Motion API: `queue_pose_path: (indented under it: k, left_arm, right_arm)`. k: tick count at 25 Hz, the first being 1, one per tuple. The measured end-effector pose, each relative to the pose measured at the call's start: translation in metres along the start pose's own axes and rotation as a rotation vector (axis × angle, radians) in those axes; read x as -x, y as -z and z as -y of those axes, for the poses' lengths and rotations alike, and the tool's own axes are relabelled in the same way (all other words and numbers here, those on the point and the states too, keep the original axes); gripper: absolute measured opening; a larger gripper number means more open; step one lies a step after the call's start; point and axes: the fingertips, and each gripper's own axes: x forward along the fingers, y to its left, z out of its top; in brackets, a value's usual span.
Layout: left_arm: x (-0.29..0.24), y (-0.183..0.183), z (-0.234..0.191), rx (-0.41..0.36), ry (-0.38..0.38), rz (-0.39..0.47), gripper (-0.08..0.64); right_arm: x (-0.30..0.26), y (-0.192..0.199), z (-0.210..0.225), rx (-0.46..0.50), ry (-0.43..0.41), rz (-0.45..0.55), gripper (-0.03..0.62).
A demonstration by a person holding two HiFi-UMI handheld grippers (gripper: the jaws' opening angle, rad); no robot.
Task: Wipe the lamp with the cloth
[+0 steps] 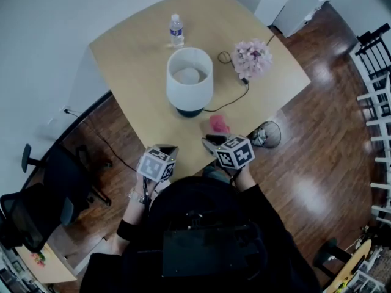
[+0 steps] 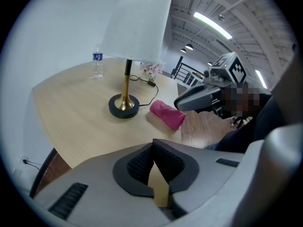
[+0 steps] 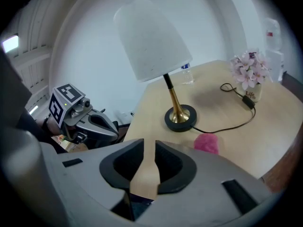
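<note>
Even, cool indoor light; heavy fisheye on both gripper views.
Head view is flat and slightly washed out, with no hard shadows. The lamp (image 1: 190,81) throws only a faint, soft-edged shadow on the surface (image 1: 134,72). The glossy floor (image 1: 317,163) carries broad white glare patches on the right. In the left gripper view the ceiling strip lights (image 2: 212,25) are the bright sources, blown out. The right gripper view has one more bright panel (image 3: 10,42) at upper left, and the lamp's shade looks soft there, with smeared edges. Both gripper views bend straight lines hard toward the rim and go black in the corners. A mosaic patch covers part of the left gripper view.
</note>
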Motion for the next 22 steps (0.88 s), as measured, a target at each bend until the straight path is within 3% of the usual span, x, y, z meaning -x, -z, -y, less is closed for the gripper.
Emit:
queue_pose_path:
  k: [3, 10, 22]
  left_arm:
    - [0.002, -0.009, 0.004, -0.021, 0.008, 0.02, 0.0]
    - [-0.001, -0.017, 0.012, -0.039, 0.025, 0.043, 0.0]
    - [-0.002, -0.019, 0.012, -0.056, 0.017, 0.034, 0.0]
  right_arm:
    - [0.001, -0.004, -0.016, 0.051, -0.051, 0.0, 0.003]
    - [-0.003, -0.002, -0.034, 0.066, -0.094, -0.019, 0.0]
    - [0.001, -0.007, -0.033, 0.143, -0.048, -0.022, 0.0]
